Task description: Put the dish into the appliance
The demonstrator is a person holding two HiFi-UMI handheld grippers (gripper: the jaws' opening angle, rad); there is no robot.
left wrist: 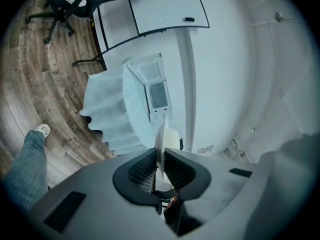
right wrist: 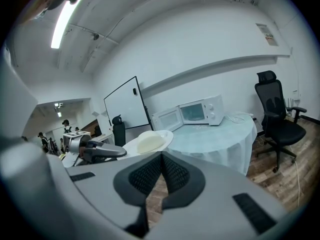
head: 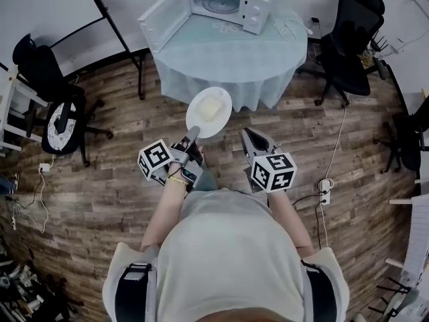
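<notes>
Room: a wood-plank floor (head: 100, 180) and white walls. A round table (head: 228, 52) under a pale cloth (head: 221, 89) stands ahead of the person.
Chairs: one black office chair (head: 348, 32) stands near the tabletop's right edge, and a second chair (head: 50, 92) stands well off its left edge.
Whiteboard: in the right gripper view a whiteboard (right wrist: 125, 106) stands beyond the tabletop's left edge.
Microwave: the white microwave (head: 257, 12) sits at the far edge of the tabletop. Its door (head: 164, 15) is swung wide open toward the left edge, so the cavity and the round tray (head: 221, 4) inside it are in sight.
Cable: a white cable (head: 288, 27) lies in loops on the tabletop by the right edge, just beside the microwave.
Dish: the white dish (head: 208, 112) is off the table, in the air just short of the tabletop's near edge. It is roughly level and carries a pale yellowish lump of food (head: 209, 106).
Left gripper: the left gripper (head: 194, 133) pinches the dish by the part of the rim nearest the person. In the left gripper view its two ribbed pads press on either side of that rim, and the dish appears edge-on in line with the microwave.
Right gripper: the right gripper (head: 248, 136) is just right of the dish and apart from it, also short of the near edge. In the right gripper view its pads are pressed together at the tips with nothing between them.
Person: a pale shirt fills the bottom of the head view. The left gripper view shows a leg (left wrist: 27, 164) in jeans over the floor, on the near side of the table.
</notes>
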